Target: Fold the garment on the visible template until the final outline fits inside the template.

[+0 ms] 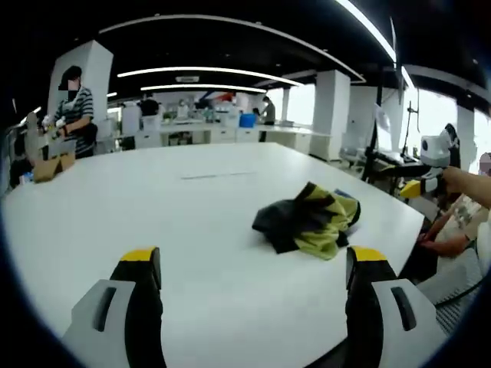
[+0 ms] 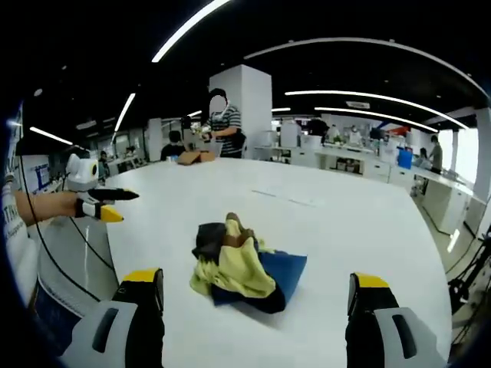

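Lying in a loose heap on the white tabletop (image 1: 92,222), the garment (image 1: 309,218) is crumpled, black and yellow-green cloth bunched together, with a blue layer (image 2: 280,270) showing under it in the right gripper view. Whether that blue piece is the template or part of the garment, I cannot tell.

The left gripper (image 1: 253,264) hangs well short of the heap, its jaws wide apart and empty. The right gripper (image 2: 257,290) faces the heap from the other side, jaws likewise apart with nothing between them.

My judgement is that the cloth is light, soft and limp: it will sag and drag rather than hold shape, so it should first be spread flat. Best holds would be at an outer edge or corner of the yellow-green layer (image 2: 230,272), pinching a single thickness, one gripper on each side.
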